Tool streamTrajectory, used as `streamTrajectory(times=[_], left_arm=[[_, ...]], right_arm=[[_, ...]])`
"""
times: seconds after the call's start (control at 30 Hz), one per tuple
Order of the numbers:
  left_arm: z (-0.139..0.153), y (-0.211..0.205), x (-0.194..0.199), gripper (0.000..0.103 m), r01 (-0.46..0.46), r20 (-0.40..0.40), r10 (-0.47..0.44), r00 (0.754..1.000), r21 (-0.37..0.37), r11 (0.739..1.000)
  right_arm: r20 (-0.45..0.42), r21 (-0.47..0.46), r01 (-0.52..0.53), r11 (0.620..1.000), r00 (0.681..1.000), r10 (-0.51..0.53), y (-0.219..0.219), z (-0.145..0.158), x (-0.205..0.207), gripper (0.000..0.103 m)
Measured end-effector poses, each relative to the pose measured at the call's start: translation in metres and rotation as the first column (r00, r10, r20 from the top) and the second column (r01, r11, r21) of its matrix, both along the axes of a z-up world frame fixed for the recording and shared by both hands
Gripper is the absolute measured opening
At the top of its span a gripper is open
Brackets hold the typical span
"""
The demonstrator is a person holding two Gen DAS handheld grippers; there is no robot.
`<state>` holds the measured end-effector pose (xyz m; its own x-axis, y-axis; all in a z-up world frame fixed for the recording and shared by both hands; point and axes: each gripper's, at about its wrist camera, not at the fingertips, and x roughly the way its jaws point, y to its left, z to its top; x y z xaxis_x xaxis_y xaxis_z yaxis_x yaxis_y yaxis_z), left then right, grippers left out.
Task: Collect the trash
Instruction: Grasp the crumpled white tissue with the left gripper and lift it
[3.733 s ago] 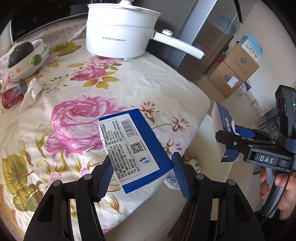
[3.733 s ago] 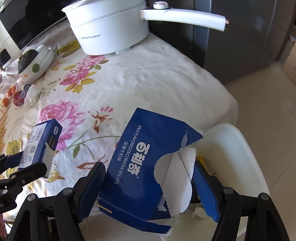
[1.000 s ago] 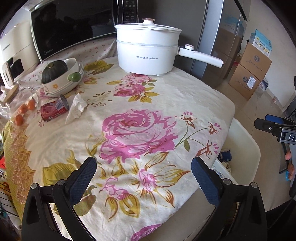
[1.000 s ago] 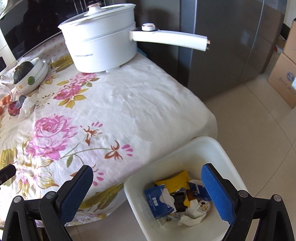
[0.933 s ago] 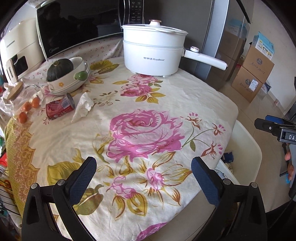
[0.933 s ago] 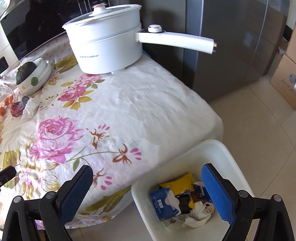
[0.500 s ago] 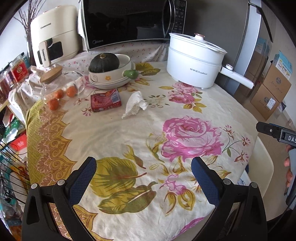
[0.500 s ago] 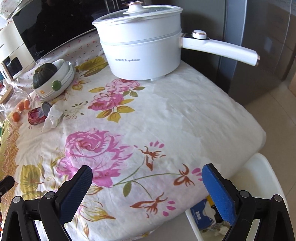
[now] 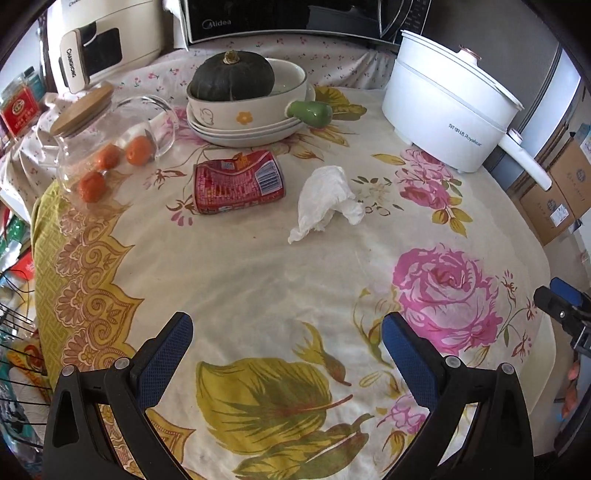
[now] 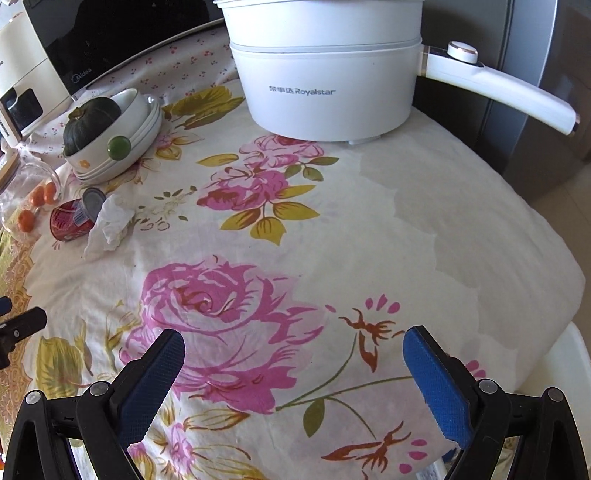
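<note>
A crushed red can (image 9: 238, 181) lies on its side on the flowered tablecloth, with a crumpled white tissue (image 9: 327, 199) just right of it. From the right wrist view the can (image 10: 70, 219) and tissue (image 10: 109, 221) sit far left. My left gripper (image 9: 286, 332) hovers open and empty over the near part of the table, well short of both. My right gripper (image 10: 293, 350) is open and empty above the pink rose, and its tip (image 9: 561, 306) shows at the right edge of the left wrist view. A white bin rim (image 10: 569, 365) peeks out at lower right.
A white electric pot (image 9: 448, 107) with a long handle (image 10: 498, 86) stands at the back right. Stacked dishes holding a dark squash (image 9: 232, 75) and a glass jar (image 9: 92, 144) of oranges sit behind the can. Microwave (image 9: 295, 14) at the rear; cardboard boxes (image 9: 557, 192) on the floor.
Both blue cartons have left my grippers and lie in the bin. Both grippers, now open, have swung from the bin back over the table, the left towards the can and tissue.
</note>
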<state>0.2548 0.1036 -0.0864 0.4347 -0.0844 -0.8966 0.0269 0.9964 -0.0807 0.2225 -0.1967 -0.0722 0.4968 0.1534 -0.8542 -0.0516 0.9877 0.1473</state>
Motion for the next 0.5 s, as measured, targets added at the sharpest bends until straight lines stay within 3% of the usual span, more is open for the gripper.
streamTrajectory(times=[0.13,0.27,0.4,0.5], left_arm=[[-0.007,-0.007,0.041,0.1,-0.022,0.012,0.023,1.0,-0.074,0.997],[-0.019,-0.013,0.077,0.088,-0.056,0.001,0.056,0.998,-0.119,0.991],[-0.033,-0.019,0.099,0.079,-0.076,-0.002,0.076,0.997,-0.11,0.991],[-0.045,-0.02,0.108,0.058,-0.087,-0.014,0.086,0.996,-0.112,0.99]], right_arm=[[-0.017,-0.012,0.025,1.0,1.0,-0.025,-0.013,-0.007,0.011,0.098],[-0.031,-0.01,0.048,0.999,0.998,-0.048,-0.027,-0.011,0.018,0.098],[-0.043,-0.014,0.046,0.999,0.998,-0.047,-0.034,-0.014,0.022,0.098],[-0.036,-0.022,0.044,0.999,0.998,-0.045,-0.036,-0.012,0.023,0.098]])
